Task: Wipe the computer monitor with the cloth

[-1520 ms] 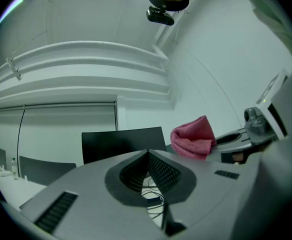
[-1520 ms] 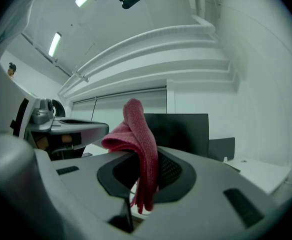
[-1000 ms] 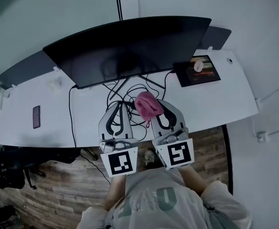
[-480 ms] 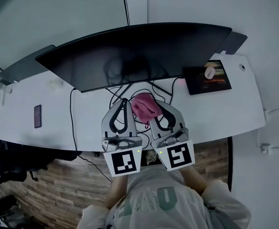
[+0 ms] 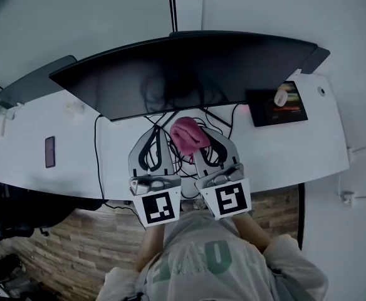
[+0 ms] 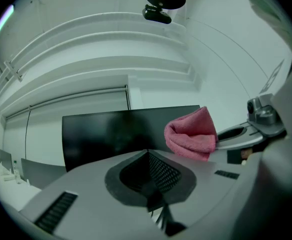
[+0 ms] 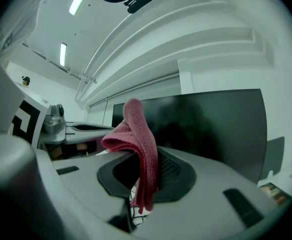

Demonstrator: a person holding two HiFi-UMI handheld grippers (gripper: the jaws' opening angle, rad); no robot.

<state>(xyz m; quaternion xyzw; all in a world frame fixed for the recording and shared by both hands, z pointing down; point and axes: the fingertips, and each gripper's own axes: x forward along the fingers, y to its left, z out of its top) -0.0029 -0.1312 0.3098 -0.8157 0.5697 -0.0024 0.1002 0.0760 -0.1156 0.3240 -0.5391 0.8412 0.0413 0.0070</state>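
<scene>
Just below monitor edge, cloth

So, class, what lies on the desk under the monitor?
Dark tangled cables lie on the white desk under the monitor. The pink cloth in the right gripper covers part of them, so their ends and any stand cannot be seen.

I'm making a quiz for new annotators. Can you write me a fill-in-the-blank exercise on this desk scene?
The right gripper holds a cloth whose colour is ___.
The left gripper has its fingers shut on ___.
The phone lies on the desk on the person's ___ side.
Missing words: pink; nothing; left.
</scene>
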